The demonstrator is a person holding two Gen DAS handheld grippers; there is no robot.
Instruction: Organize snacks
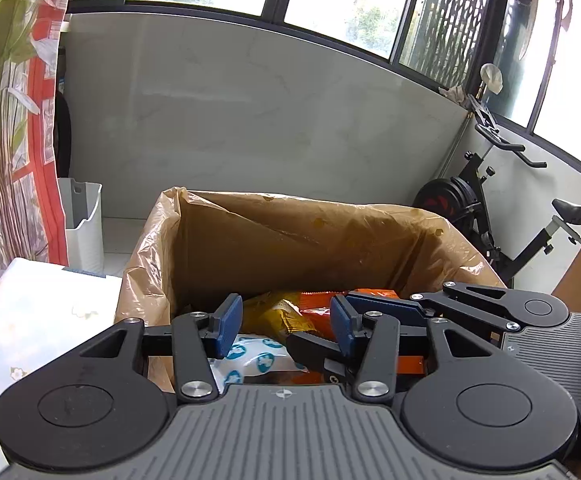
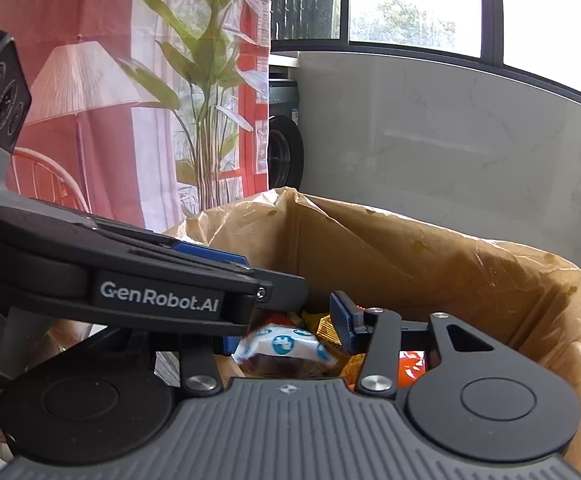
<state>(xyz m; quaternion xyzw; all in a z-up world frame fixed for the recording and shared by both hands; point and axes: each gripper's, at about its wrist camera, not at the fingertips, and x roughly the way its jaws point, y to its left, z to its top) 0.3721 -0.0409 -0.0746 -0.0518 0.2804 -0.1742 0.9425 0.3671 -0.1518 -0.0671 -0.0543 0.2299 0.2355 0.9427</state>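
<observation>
A balcony corner is being shown, with windows at 12 o'clock and a tablecloth-covered table (image 1: 30,320) at 9 o'clock, against which a plastic-lined box (image 1: 290,240) is being kept as the collecting bin. Snack packets (image 1: 286,312), including a blue-and-white packet (image 1: 258,360), are being gathered in its bottom. Both the left gripper (image 1: 286,320) and right gripper (image 2: 286,324) are being held parted and empty over them, seemingly for sorting.

Printed curtain (image 1: 10,120) hangs at left, red with leaf pattern. White bin (image 1: 84,228) on floor beside it. Exercise bike (image 1: 502,208) stands right, below windows (image 1: 350,4). Floral tablecloth (image 1: 30,320) at lower left.
</observation>
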